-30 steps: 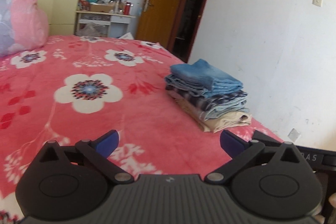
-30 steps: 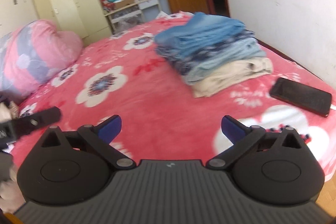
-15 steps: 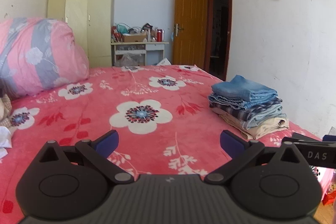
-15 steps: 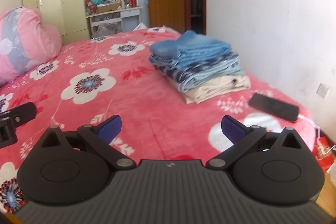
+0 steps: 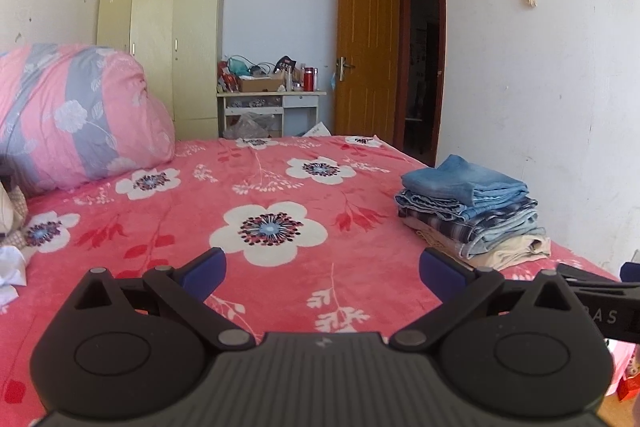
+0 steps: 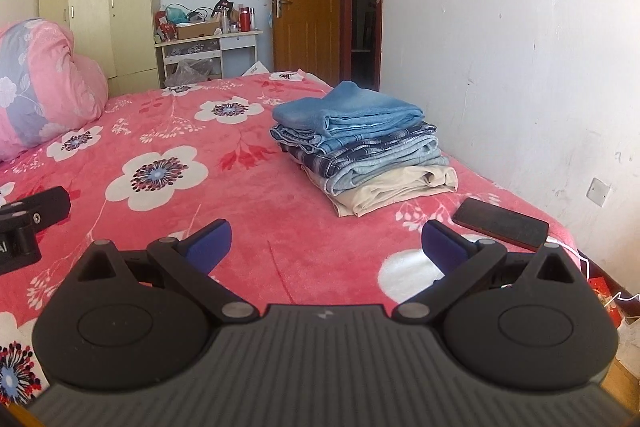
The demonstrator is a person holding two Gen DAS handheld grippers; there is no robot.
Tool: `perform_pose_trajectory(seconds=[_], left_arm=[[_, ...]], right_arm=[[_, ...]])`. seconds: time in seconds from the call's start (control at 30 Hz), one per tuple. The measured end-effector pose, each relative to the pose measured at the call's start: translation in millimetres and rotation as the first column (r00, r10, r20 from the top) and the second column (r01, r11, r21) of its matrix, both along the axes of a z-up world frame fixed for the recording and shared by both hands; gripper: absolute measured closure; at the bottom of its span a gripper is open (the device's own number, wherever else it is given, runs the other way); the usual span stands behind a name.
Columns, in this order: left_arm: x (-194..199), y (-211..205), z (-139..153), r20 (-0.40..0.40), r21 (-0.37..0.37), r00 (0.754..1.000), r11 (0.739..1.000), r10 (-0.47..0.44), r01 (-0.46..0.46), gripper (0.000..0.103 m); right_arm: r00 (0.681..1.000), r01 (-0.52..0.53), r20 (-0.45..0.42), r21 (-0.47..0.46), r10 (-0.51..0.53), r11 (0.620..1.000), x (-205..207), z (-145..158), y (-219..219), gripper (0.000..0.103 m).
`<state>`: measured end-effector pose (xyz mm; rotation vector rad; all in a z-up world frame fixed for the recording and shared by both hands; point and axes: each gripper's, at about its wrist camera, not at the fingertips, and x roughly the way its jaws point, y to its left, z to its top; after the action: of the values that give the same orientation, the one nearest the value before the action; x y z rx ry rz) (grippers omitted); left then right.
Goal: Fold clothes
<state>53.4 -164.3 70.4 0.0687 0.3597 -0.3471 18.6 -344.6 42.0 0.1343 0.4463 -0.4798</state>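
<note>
- Left wrist view: the left gripper (image 5: 322,273) hangs over the bed (image 5: 280,267) with its jaws spread wide and nothing between them.
- The stack (image 5: 472,207) of folded clothes sits at 2 o'clock, near the bed's right edge and close to the wall.
- A crumpled white cloth (image 5: 10,265) lies at 9 o'clock by the frame edge, perhaps the next piece to fold; too little shows to be sure.
- A rolled quilt (image 5: 72,115) fills 10 o'clock; a wardrobe (image 5: 168,55), a cluttered desk (image 5: 272,95) and an open door (image 5: 368,43) stand at 12.
- Right wrist view: the right gripper (image 6: 326,251) is likewise wide apart and empty, above bare bedspread.
- The stack (image 6: 360,147) is at 1 o'clock, with its beige bottom piece bulging toward the camera.
- A phone (image 6: 500,223) lies at 2 o'clock, just beside the right finger (image 6: 444,245) and near the bed's edge.
- Risk, as I judge it: a sweep toward the stack could knock the phone off the bed, or nudge the stack sideways so its upper layers slide.
- The left gripper's body at 9 o'clock could collide if both reach for one spot.
</note>
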Motion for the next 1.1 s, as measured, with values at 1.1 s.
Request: perform_pose_trajectory(seconds=[1.1], left_arm=[[2,4,-5,-0.076,-0.031,0.996,0.998,-0.054,0.051,0.0]], right_arm=[[0.999,-0.021,-0.036,-0.012,0.02,1.0,7,-9,5,0.001]])
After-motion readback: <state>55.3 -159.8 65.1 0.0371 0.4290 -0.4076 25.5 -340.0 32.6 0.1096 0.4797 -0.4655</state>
